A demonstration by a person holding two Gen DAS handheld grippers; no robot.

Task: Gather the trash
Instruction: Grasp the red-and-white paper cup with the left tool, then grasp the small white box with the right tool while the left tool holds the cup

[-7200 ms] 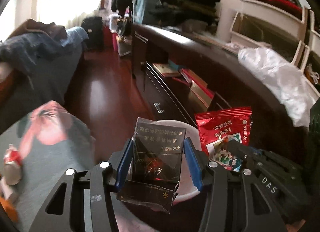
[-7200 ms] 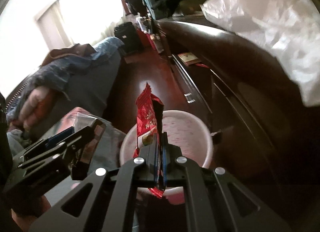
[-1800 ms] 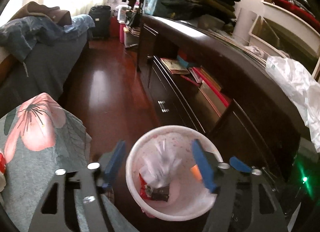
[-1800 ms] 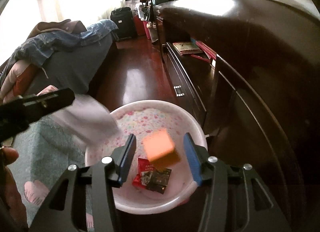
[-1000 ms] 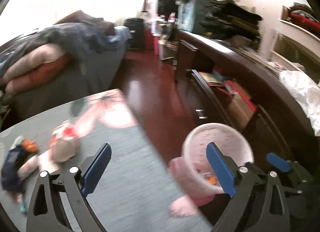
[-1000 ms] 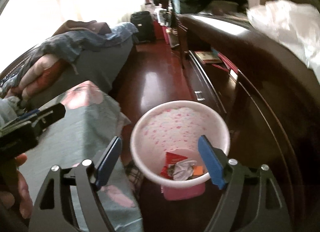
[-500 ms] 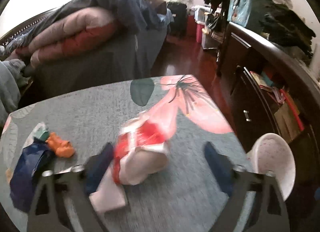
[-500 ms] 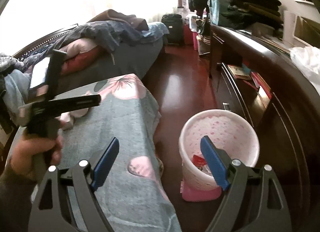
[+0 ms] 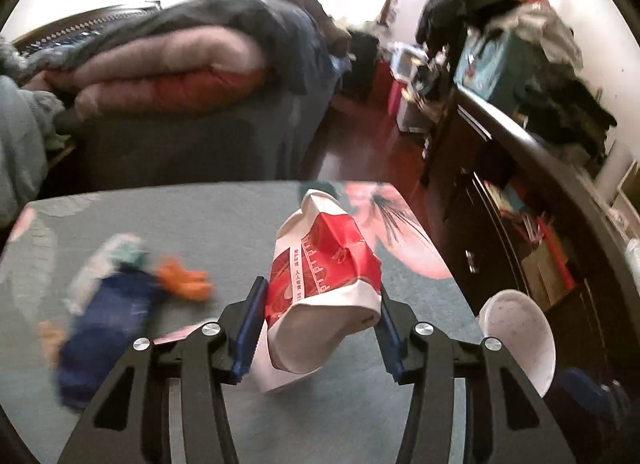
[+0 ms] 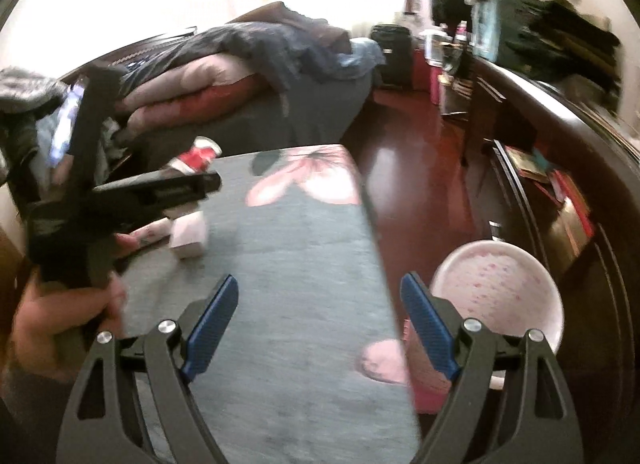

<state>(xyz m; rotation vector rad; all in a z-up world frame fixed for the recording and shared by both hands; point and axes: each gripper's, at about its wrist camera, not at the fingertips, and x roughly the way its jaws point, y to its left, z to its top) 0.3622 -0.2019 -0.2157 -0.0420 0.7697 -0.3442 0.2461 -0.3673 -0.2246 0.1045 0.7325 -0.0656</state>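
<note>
A red and white paper carton (image 9: 320,276) lies tilted on the grey flowered tablecloth (image 9: 200,224). My left gripper (image 9: 320,304) has it between its blue pads, jaws closing, both pads against its sides. In the right wrist view the same carton (image 10: 196,154) shows behind the left gripper (image 10: 208,184), held by a person's hand (image 10: 60,312). My right gripper (image 10: 320,320) stands open over the table's right edge with nothing between its fingers. The pink-speckled white bin (image 10: 500,292) stands on the floor to its right; its rim (image 9: 520,332) also shows in the left wrist view.
More litter lies left of the carton: a blue packet (image 9: 108,328), an orange scrap (image 9: 184,280), a white and teal wrapper (image 9: 116,252). A bed with piled quilts (image 9: 180,76) is behind the table. A dark cabinet (image 9: 520,184) runs along the right beyond the red-brown floor.
Both grippers swung left from the bin to the table. The left jaws, wide a second ago, have narrowed onto the red and white carton. The right jaws stayed wide.
</note>
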